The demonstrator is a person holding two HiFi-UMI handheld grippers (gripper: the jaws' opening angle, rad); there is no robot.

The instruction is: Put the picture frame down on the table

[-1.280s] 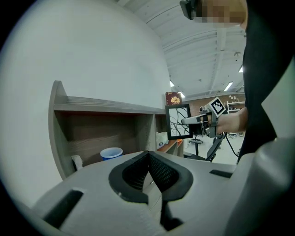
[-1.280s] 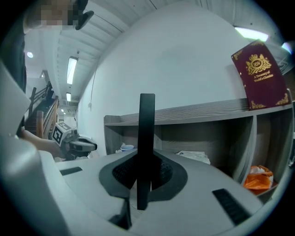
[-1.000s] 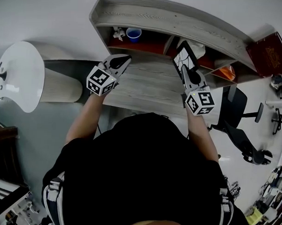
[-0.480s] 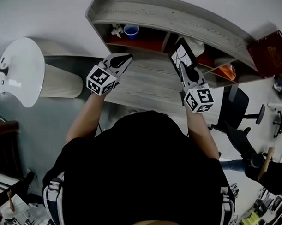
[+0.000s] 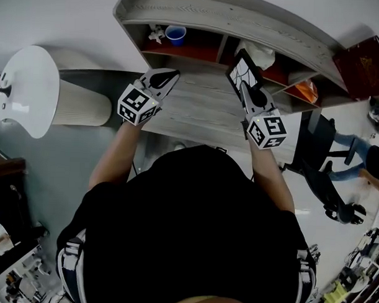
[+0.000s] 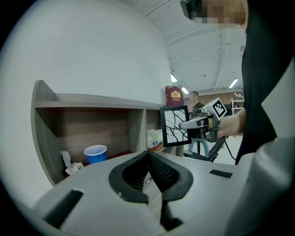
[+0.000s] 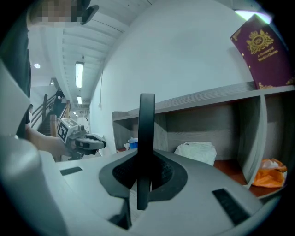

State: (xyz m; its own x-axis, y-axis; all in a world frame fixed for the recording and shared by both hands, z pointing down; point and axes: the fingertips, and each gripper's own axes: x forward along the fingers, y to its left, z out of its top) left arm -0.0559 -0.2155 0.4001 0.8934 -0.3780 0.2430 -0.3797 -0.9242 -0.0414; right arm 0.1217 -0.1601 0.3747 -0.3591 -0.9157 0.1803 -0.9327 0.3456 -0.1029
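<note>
Over the back of the grey wooden table (image 5: 197,117), the right gripper (image 5: 247,92) holds the picture frame (image 5: 244,71) by its lower edge, just in front of the shelf unit (image 5: 231,24). Seen along that gripper's own jaws, the black frame (image 7: 146,133) stands upright and edge-on, and the 2 jaws are clamped against its 2 faces. From the left gripper view the frame (image 6: 174,125) shows its front, a white sheet crossed by dark branching lines. Whether its bottom edge touches the table cannot be made out.

The left gripper (image 5: 168,78) hangs over the table's left part, well apart from the frame, with its 2 jaws pressed together on nothing.

Inside the shelf's left compartment stand a blue cup (image 6: 96,153) and a small crumpled white thing (image 6: 69,164). Further right lie a white bag (image 7: 195,152) and something orange (image 7: 272,171). A maroon book (image 7: 262,50) leans on top of the shelf.
</note>
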